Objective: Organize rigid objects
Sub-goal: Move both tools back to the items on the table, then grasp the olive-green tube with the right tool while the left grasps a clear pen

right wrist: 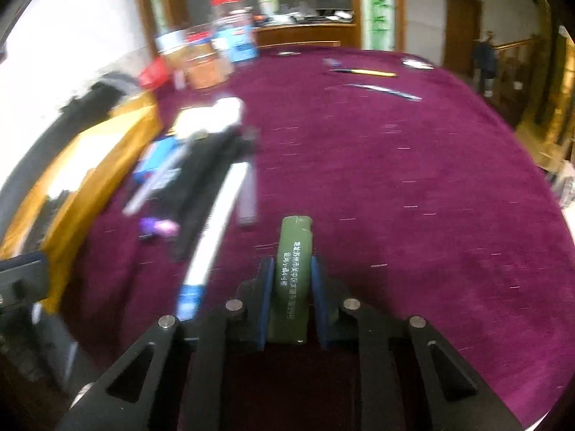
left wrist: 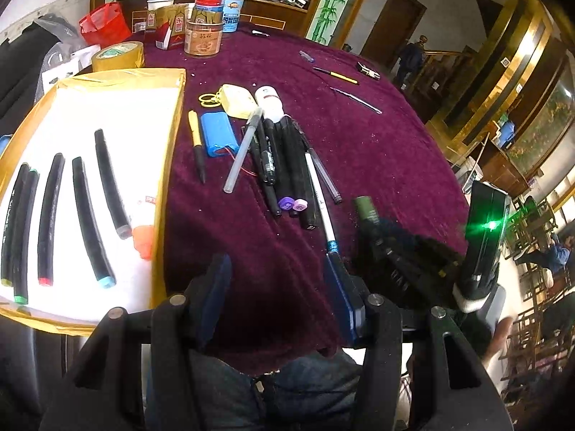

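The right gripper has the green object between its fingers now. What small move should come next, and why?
Probably lift it a little off the purple cloth. The right gripper has its blue pads against both sides of the green object, so the grip looks set, while the left gripper is open and empty.

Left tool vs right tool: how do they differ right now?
The left tool stands open with nothing between its pads, over bare cloth; the right tool is shut on a green marker. The left tool is beside the yellow tray; the right tool is farther from it. Both have blue pads and point down at the table.
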The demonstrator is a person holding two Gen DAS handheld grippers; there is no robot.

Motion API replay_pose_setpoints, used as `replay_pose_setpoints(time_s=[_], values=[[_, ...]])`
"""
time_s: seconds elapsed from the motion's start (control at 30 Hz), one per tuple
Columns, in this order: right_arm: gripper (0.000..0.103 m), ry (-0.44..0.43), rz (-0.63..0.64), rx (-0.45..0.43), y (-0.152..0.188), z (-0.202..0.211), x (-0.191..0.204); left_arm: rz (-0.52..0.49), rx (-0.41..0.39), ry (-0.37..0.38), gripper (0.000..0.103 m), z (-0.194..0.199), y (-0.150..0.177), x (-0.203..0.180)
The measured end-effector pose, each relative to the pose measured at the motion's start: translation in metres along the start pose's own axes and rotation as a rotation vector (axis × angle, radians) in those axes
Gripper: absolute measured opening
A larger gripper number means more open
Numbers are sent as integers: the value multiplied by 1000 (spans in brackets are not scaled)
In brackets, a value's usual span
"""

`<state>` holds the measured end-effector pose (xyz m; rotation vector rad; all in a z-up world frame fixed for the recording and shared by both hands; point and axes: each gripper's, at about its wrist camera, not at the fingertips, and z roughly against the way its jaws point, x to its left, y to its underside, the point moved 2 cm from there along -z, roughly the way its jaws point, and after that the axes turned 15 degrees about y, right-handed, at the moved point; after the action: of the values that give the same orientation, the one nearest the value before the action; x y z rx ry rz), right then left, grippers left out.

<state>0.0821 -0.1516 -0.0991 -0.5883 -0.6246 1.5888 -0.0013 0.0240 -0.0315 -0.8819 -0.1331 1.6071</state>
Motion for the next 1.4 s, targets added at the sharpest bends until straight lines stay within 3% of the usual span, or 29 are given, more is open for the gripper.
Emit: replay_pose_setpoints(time_s=[0.1,0.23,0.3,0.63,0.73,0.87,1.07,1.2,1.33,1.4], values=[[18,-43,-32,29,-3,-3,-12,0,22,10,51,-7,0,-4],[18,41,69,-34,-1,-2,5,-19,24,11,51,-14,-4,-14],[18,18,55,-31,-3,-3,0,-33,32,6,51,-18,-6,-21],[18,89,-131,-77,-19,-7,-89,-109,52,-77,51,-48,-10,-42],[18,-13,-182,-1,-18,-20,-97,-130,74,-90,51,-60,-13,-47],[18,-38,-179,27,-18,-23,-94,-141,88,-75,51,-72,-25,-56],[18,-65,-188,29,-16,-26,-95,-116,114,-38,51,-94,-58,-62],[18,-64,-183,27,-16,-26,-94,-102,144,-55,51,-118,-79,-60],[18,-68,-182,26,-16,-26,-94,-25,211,-36,42,-146,-93,-47],[18,-68,-182,26,-16,-26,-94,-2,241,-67,37,-158,-94,-40]])
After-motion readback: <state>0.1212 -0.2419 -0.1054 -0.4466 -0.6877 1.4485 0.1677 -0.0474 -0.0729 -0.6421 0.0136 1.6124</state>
